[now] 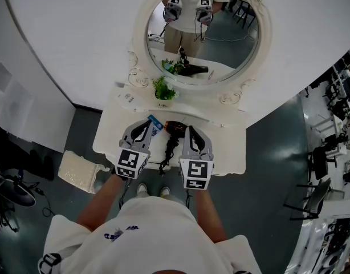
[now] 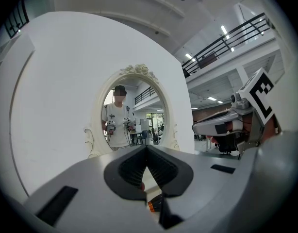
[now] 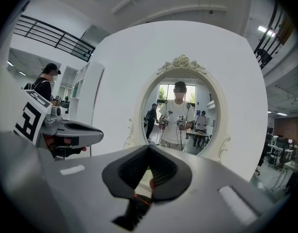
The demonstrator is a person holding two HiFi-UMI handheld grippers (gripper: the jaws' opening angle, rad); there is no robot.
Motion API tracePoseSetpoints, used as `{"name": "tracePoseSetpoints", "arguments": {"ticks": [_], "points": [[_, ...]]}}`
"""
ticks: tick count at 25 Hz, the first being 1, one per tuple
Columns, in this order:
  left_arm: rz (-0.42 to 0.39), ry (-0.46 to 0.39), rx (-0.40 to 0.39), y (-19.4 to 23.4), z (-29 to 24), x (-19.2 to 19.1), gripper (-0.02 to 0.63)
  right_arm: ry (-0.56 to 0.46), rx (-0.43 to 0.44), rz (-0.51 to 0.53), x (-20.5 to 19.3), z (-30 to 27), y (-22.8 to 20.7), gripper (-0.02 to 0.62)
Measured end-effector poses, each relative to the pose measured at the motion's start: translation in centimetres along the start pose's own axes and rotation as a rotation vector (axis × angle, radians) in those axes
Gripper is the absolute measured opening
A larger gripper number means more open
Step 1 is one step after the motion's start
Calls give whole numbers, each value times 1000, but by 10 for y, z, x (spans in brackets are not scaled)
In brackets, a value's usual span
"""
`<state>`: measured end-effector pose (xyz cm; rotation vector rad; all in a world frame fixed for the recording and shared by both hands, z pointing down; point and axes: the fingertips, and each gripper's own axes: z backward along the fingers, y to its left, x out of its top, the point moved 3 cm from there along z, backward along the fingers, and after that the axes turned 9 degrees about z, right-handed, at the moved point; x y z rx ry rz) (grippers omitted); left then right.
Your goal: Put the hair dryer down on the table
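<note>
A black hair dryer [image 1: 174,129] with an orange ring lies on the white dressing table [image 1: 229,153], its cord [image 1: 164,163] trailing toward the front edge. It rests between my two grippers, and neither holds it. My left gripper [image 1: 147,123] hovers just left of it, shut and empty. My right gripper [image 1: 190,129] is just right of it, also shut and empty. In the left gripper view the jaw tips meet [image 2: 147,148] and the dryer's orange ring [image 2: 152,206] shows below them. In the right gripper view the tips meet [image 3: 149,147] above the dryer [image 3: 138,201].
An oval ornate mirror [image 1: 201,34] stands at the table's back, with a small potted plant [image 1: 163,90] in front of it. A blue item [image 1: 155,123] lies by the left gripper's tip. A beige cushioned stool [image 1: 78,171] stands on the floor at the left.
</note>
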<state>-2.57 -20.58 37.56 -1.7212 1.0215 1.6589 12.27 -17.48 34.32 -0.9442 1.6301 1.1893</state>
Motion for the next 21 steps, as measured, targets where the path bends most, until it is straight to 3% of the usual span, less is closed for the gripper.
{"name": "tracePoseSetpoints", "arguments": {"ticks": [21], "points": [[28, 12, -5, -1, -10, -6, 9, 57, 2, -59, -26, -8, -12, 11]]}}
